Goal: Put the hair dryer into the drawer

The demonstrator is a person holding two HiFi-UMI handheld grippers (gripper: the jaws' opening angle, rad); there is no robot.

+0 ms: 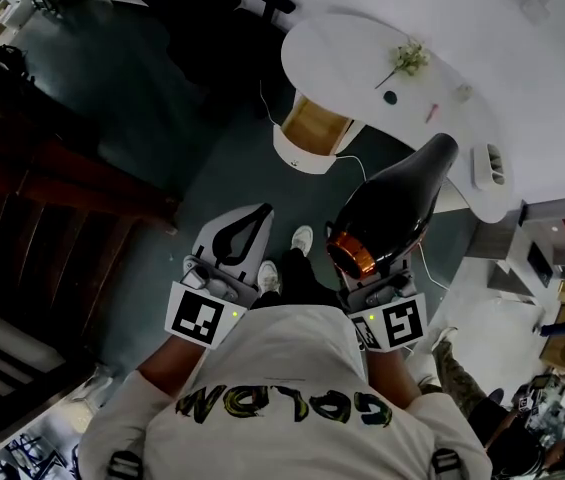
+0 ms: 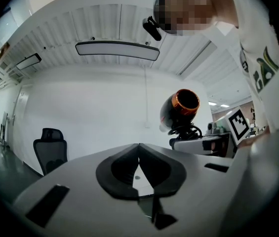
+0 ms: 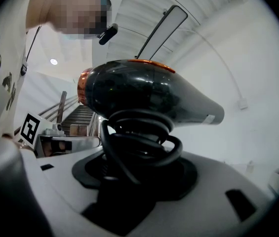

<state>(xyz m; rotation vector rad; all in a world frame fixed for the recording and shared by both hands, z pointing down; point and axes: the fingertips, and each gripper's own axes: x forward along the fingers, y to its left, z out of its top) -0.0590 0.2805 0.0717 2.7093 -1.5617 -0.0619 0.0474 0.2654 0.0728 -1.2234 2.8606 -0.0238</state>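
My right gripper (image 3: 135, 184) clamps the black hair dryer (image 3: 149, 95) by its cord-wrapped handle, centre frame. My left gripper (image 1: 248, 226), lower left, is closed and empty.

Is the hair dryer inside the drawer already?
No, the hair dryer is clamped in the right hand-held gripper, away from the open drawer under the white desk.
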